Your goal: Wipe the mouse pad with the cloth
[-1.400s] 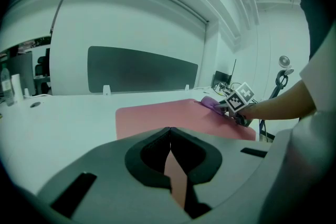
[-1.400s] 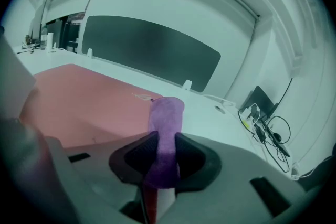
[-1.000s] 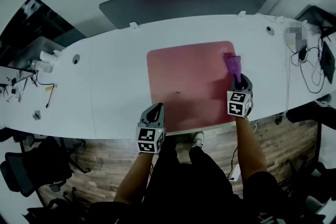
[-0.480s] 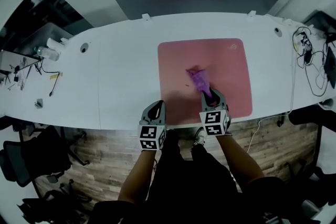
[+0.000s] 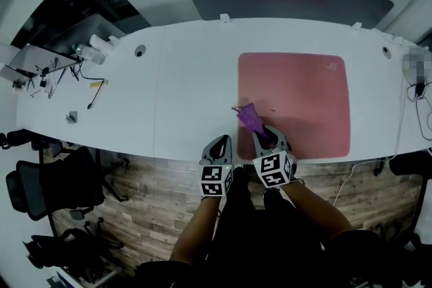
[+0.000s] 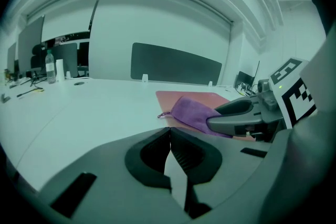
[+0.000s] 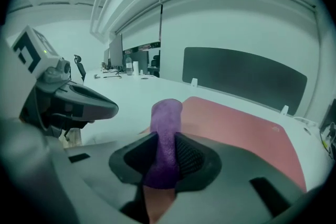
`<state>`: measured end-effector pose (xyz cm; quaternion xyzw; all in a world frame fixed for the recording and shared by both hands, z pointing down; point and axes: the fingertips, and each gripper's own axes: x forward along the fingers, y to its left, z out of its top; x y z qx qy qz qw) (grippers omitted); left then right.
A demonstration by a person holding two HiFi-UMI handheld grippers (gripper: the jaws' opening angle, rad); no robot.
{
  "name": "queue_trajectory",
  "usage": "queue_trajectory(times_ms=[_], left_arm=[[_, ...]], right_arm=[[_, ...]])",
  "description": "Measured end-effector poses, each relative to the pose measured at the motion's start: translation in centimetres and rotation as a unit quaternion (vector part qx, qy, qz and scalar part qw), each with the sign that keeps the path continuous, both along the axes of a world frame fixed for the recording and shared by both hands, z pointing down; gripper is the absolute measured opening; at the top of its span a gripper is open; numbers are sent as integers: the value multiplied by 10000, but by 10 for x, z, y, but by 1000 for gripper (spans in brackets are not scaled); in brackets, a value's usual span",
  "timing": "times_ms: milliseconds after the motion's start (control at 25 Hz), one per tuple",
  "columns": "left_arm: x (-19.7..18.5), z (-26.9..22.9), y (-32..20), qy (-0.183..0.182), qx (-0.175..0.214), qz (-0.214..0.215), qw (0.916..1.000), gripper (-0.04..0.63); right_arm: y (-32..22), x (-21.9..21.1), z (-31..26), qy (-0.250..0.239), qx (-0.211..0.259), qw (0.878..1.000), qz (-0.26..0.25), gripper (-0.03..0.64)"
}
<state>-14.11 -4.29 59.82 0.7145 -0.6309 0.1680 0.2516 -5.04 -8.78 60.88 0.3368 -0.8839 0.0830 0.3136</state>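
Right gripper [image 5: 264,138] has its jaws clamped on the purple cloth [image 5: 248,117]. In the right gripper view you can see the cloth [image 7: 166,123] pinched as a bunched-up strip between the two jaws, sticking out forward past the tips. The free end of it lies on the pink mouse pad [image 5: 304,98], down at the near-left part of the pad, and the far tip with its little loop sits right at the pad's left edge.

Left gripper [image 5: 219,144] is just beside the right one, on its left, over the near edge of the white table [image 5: 189,77]. Its jaws are pressed together with nothing between them, which the left gripper view [image 6: 169,134] shows pretty clearly. From that same view the cloth [image 6: 191,112] is draped low on the mouse pad [image 6: 194,96], with the right gripper [image 6: 236,115] behind it.

The pad lies flat on the table, right of centre, roughly square. A dark divider panel [image 5: 290,0] runs along the far side of the table. Way off at the left end there's a bottle [image 6: 50,66] and some loose cables [image 5: 94,88] – well apart from the pad. Below the table edge there's wood floor [image 5: 135,212] and a black office chair [image 5: 40,185].
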Motion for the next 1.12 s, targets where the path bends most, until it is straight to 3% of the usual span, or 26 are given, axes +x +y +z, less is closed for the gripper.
queue_trajectory(times_ms=[240,560,1120], left_arm=[[-17,4,12,-46,-58,-189,9998,21],[-12,5,13,-24,-30,-228,9997,21],[22,8,4,-90,-66,156,9998,21]], right_arm=[[22,-27,8,102,-36,9990,-435,115],[27,-25,29,412,-90,9976,-544,115],[3,32,31,489,-129,9986,178,118]])
